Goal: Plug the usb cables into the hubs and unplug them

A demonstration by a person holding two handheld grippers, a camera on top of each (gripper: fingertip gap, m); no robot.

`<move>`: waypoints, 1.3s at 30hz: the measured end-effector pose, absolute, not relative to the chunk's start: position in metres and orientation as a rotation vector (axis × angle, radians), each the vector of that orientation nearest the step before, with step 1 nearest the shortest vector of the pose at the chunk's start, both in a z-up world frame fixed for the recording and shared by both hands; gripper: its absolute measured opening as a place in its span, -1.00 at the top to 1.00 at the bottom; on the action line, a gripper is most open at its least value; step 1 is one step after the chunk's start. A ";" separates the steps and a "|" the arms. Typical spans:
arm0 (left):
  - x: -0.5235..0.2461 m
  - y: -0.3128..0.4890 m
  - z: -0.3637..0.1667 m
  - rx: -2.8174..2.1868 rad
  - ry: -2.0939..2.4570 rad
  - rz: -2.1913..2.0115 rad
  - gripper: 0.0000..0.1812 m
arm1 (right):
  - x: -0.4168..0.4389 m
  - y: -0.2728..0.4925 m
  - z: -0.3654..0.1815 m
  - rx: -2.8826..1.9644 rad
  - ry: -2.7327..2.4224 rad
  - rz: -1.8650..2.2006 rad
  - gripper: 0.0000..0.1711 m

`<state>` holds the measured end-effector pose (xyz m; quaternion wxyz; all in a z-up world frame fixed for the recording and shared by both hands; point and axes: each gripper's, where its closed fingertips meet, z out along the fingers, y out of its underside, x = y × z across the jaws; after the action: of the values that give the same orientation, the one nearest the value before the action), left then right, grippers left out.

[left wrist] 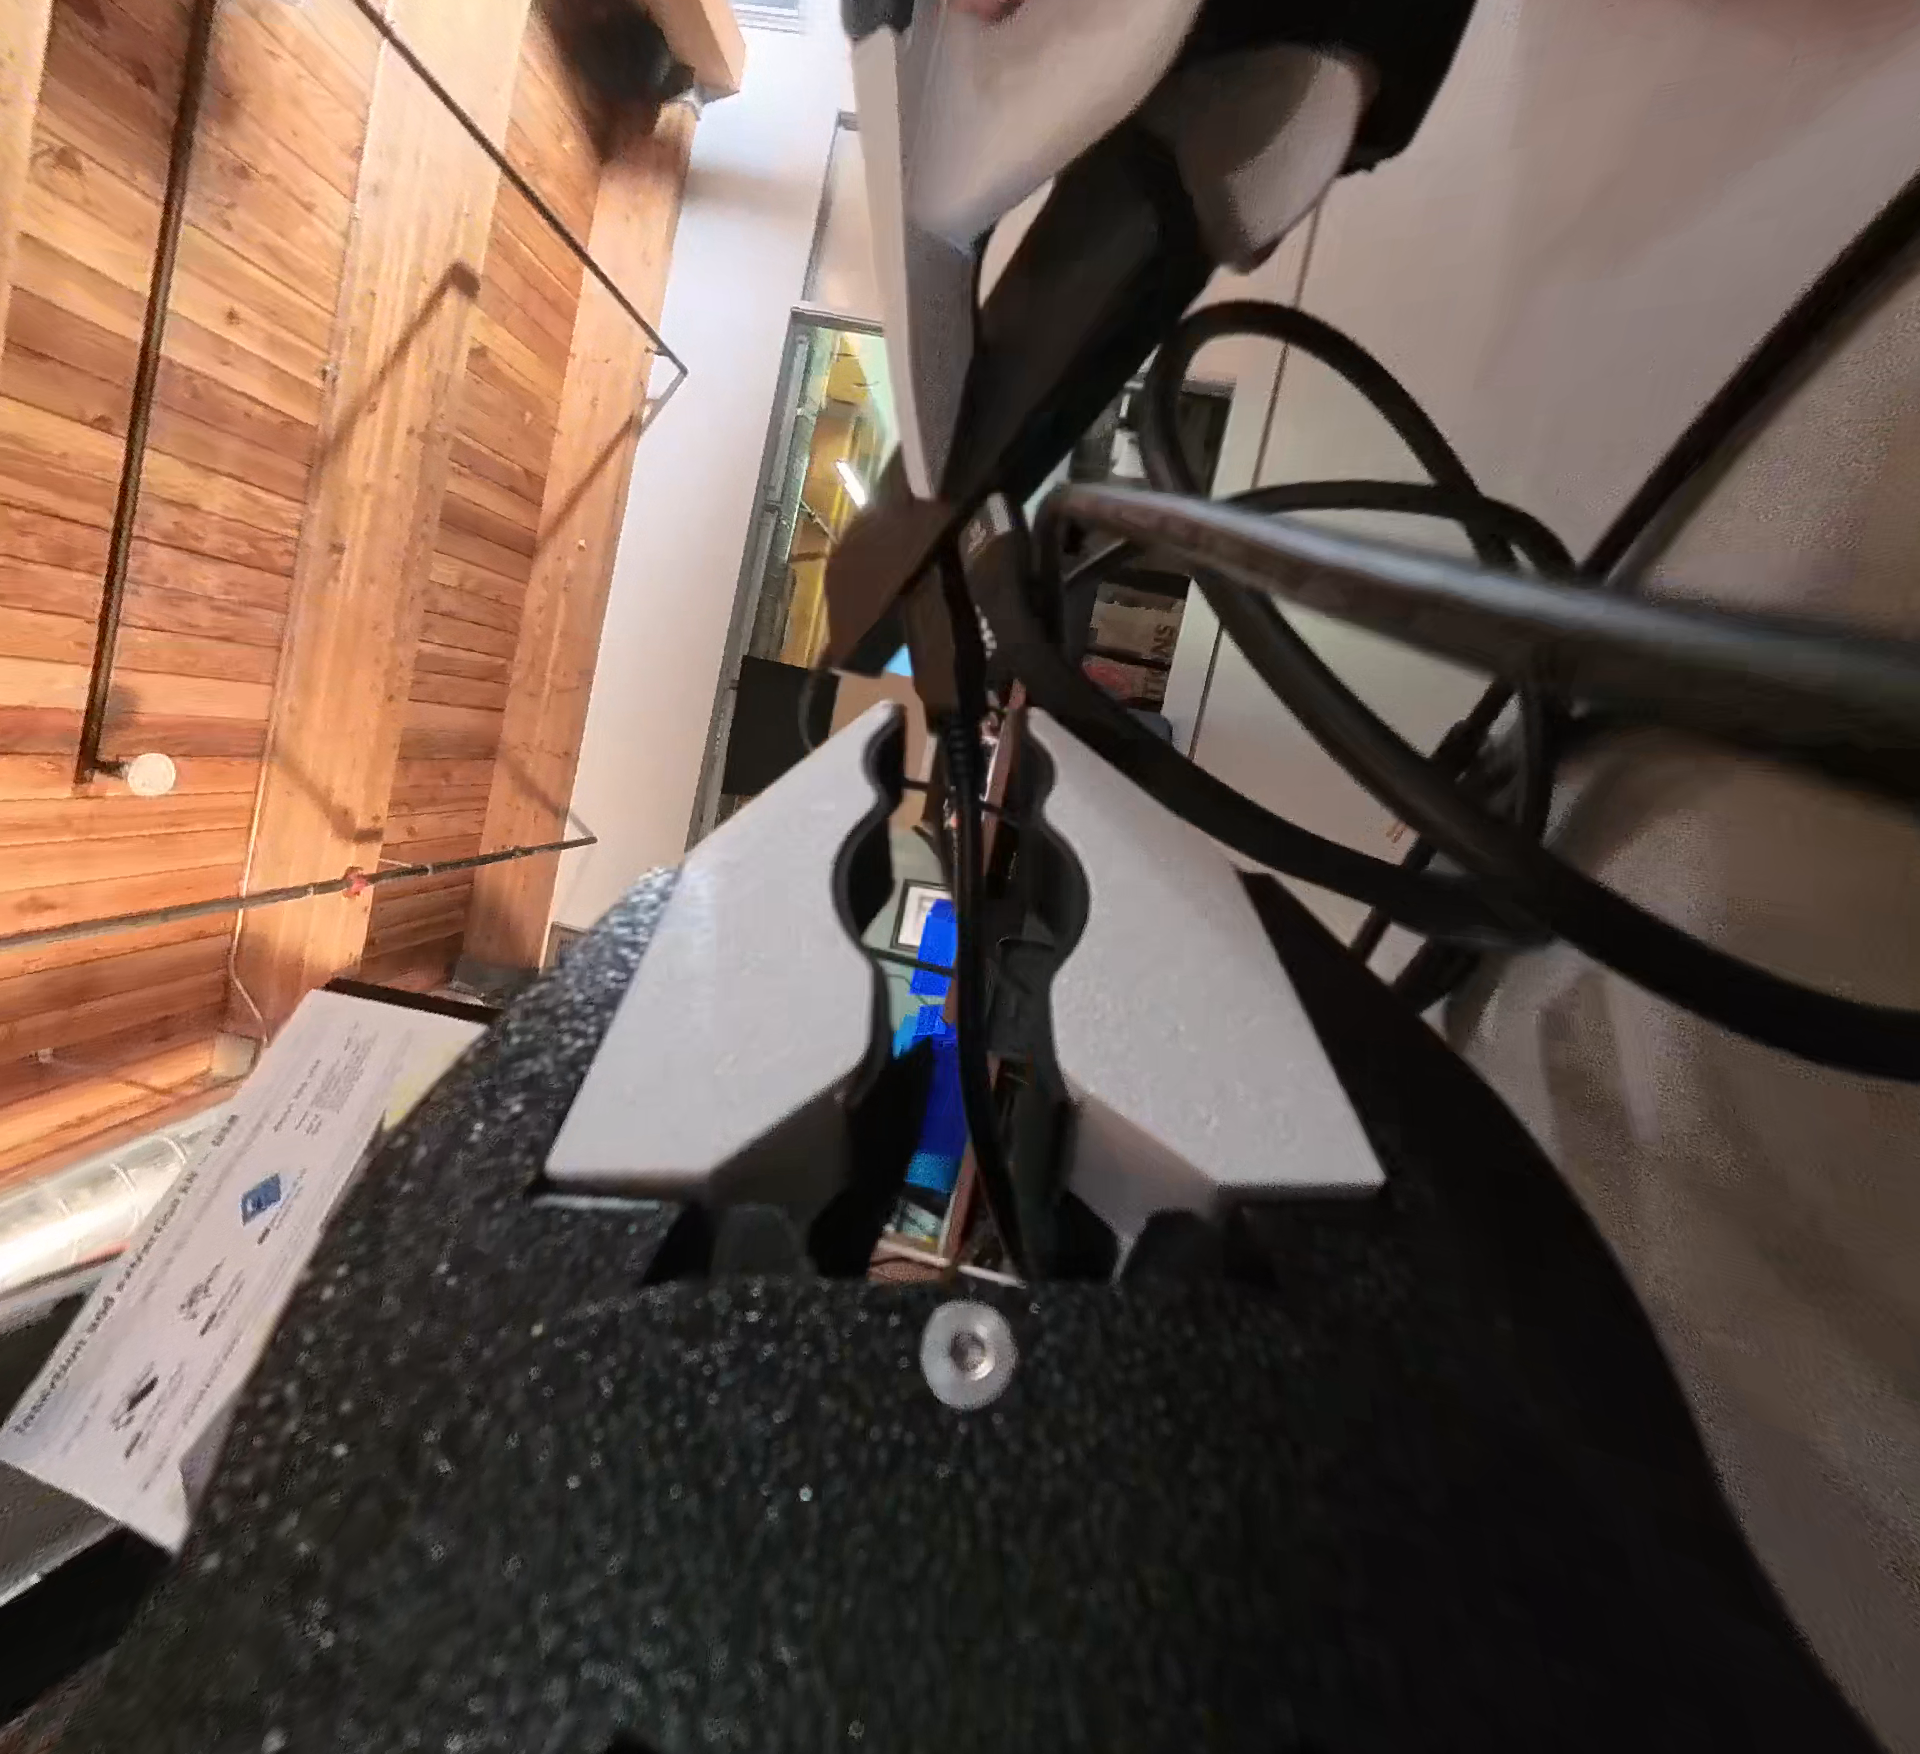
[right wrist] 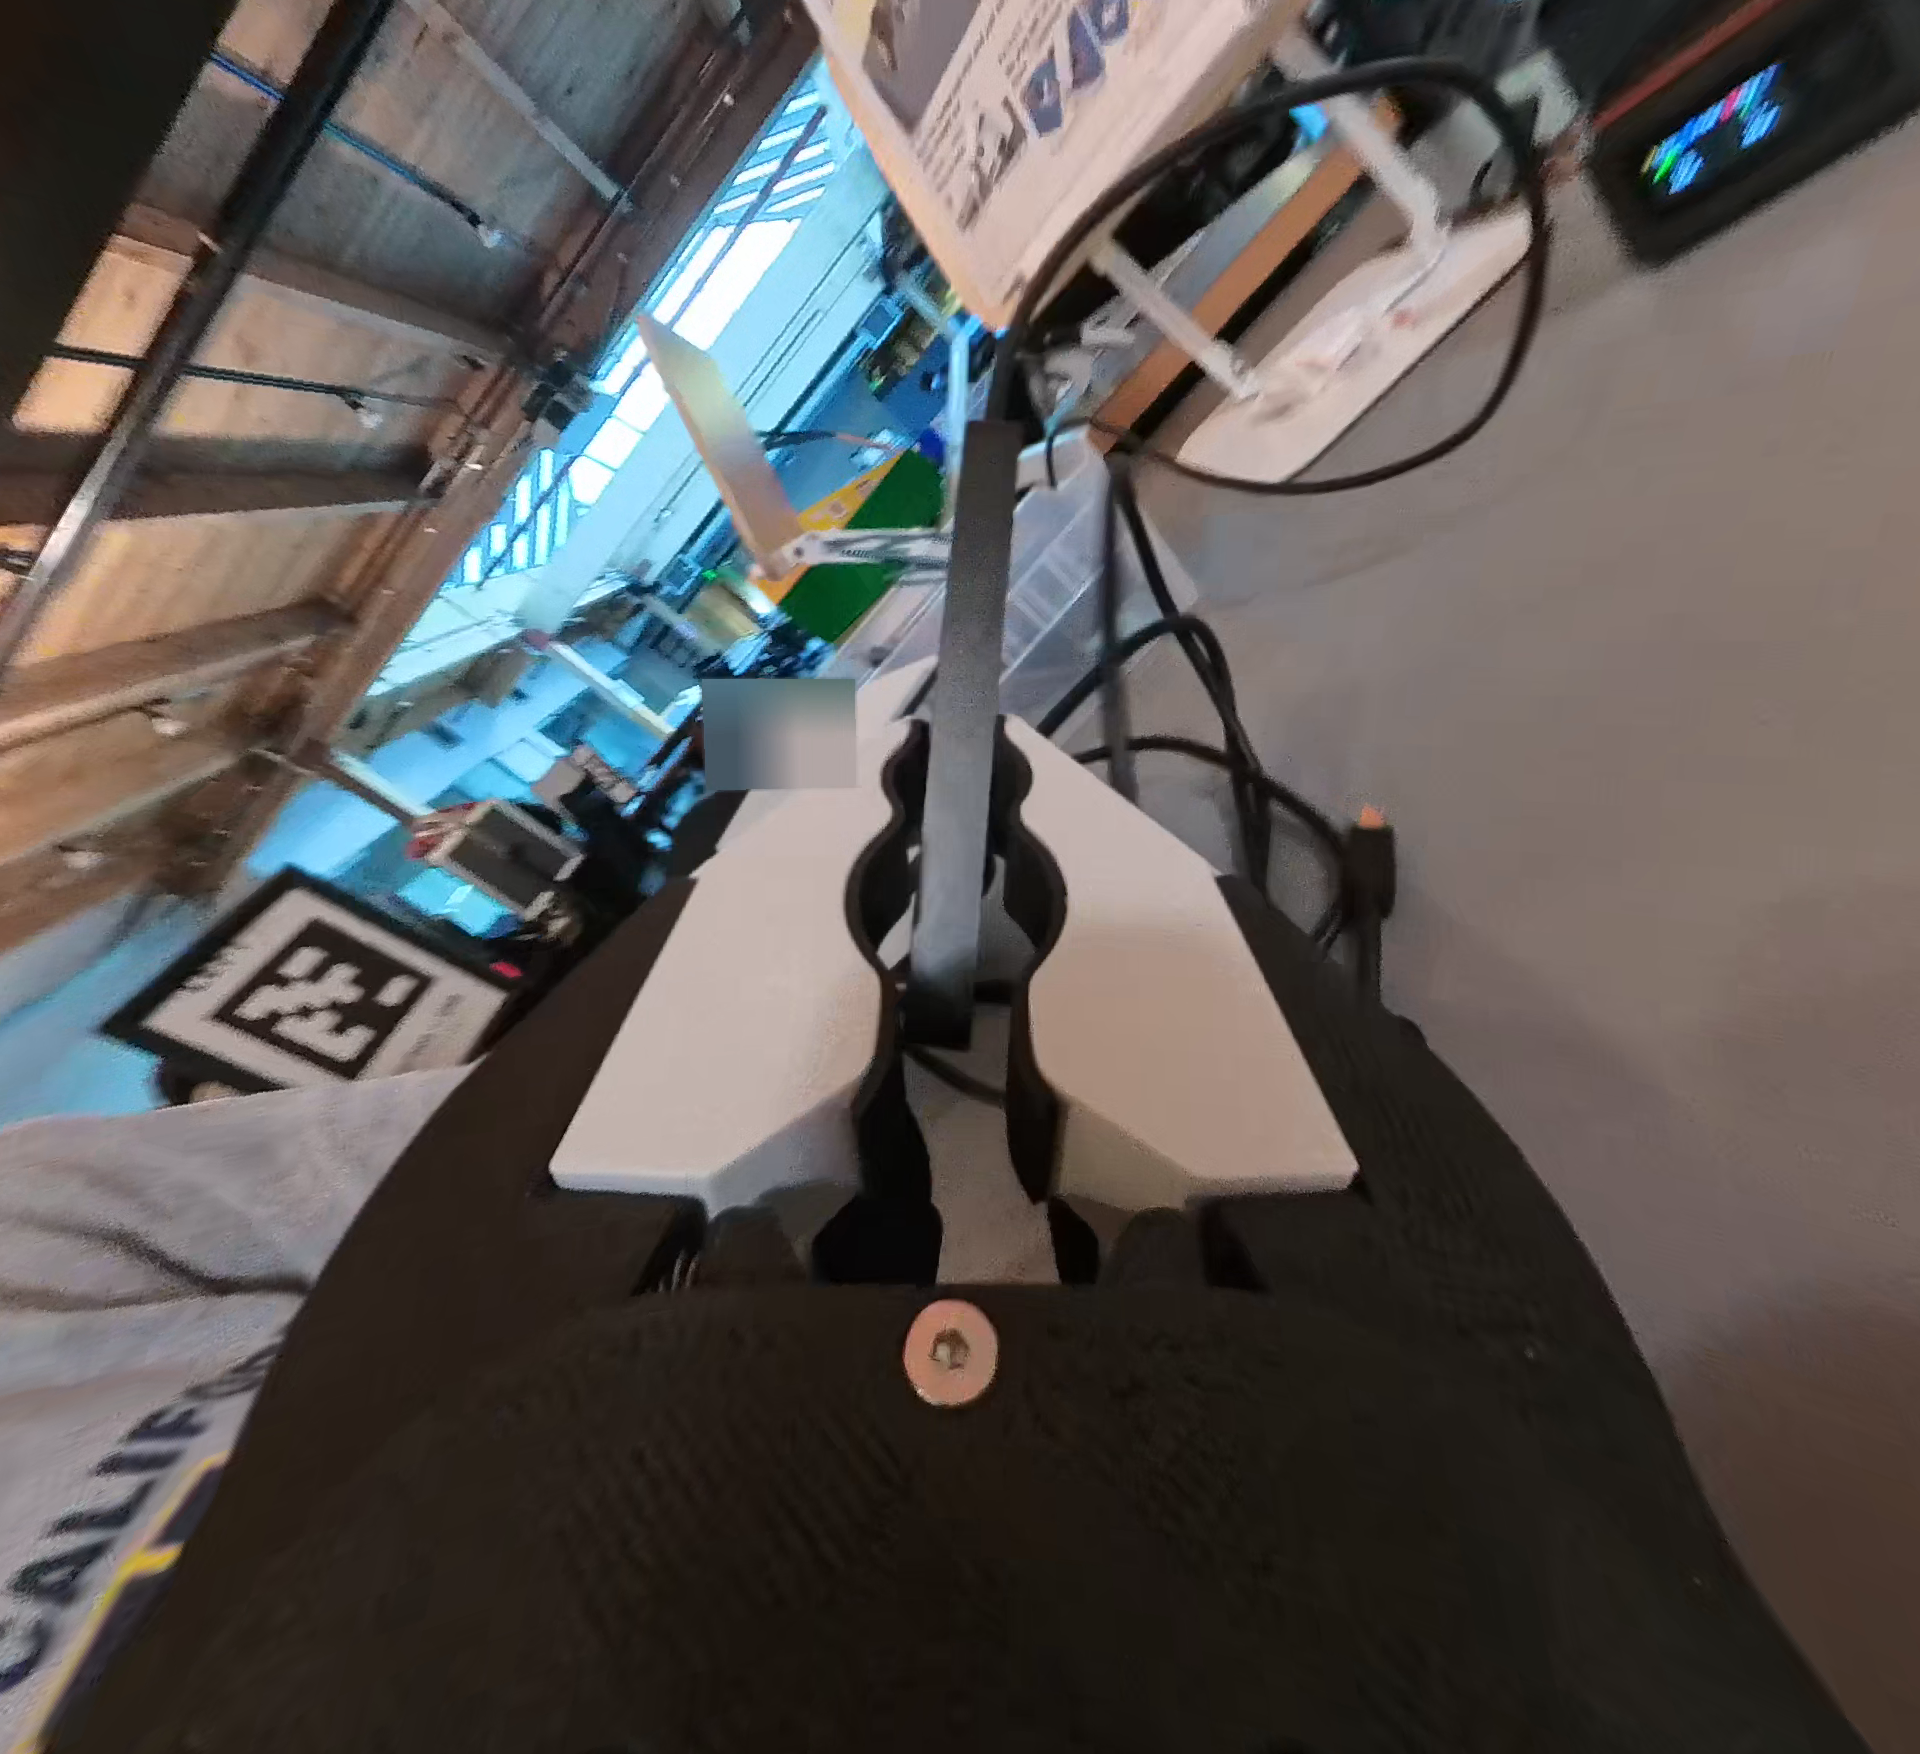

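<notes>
The hub (right wrist: 961, 738), a slim dark bar, stands on end between the right gripper (right wrist: 961, 790)'s fingers, which are closed on its lower part so that most of its length sticks out past the tips; a black cable (right wrist: 1340, 270) loops away from its far end. It looks rigid and light, so a grip low on its flat sides should hold, though the long free end could lever round when a plug is pushed in. In the left wrist view the left gripper (left wrist: 961, 748) has its fingers nearly together around a thin black lead (left wrist: 971, 925) that runs up through the gap; whether they actually pinch it, or a plug body beyond, I cannot tell. Thin lead is limp and slippery and will not carry a push, so the stiff plug shell is the better place to take hold. Above, the right gripper appears again with the hub, amid more loose cable. A USB plug (right wrist: 1374, 857) lies on the grey table (right wrist: 1662, 873), beside a white box (right wrist: 1039, 42).
</notes>
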<state>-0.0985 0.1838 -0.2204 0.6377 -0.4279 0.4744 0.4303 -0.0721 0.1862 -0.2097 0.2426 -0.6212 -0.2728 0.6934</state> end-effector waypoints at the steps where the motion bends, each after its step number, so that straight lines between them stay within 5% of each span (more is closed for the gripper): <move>1: -0.099 0.184 -0.220 -0.991 1.068 0.970 0.71 | -0.070 0.190 -0.206 -1.674 -0.742 1.831 0.89; 3: -0.097 0.184 -0.222 -1.027 1.057 0.912 0.57 | -0.063 0.202 -0.200 -1.638 -0.726 1.642 0.89; 12: -0.111 0.193 -0.234 -1.183 1.022 0.817 0.62 | -0.005 0.253 -0.174 -1.514 -0.530 0.899 0.90; 26: -0.126 0.199 -0.242 -1.317 0.958 0.779 0.68 | 0.075 0.272 -0.141 -1.351 -0.235 0.427 0.90; 36: -0.191 0.236 -0.221 -1.526 0.605 0.887 0.10 | 0.055 0.268 -0.146 -1.358 -0.293 0.511 0.90; 39: -0.210 0.264 -0.234 -1.632 0.617 0.954 0.09 | 0.048 0.265 -0.146 -1.350 -0.323 0.521 0.90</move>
<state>-0.2096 0.2635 -0.2344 0.5452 -0.6880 0.2601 0.4021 0.0477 0.2654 -0.1465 0.7377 -0.6149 -0.1469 0.2371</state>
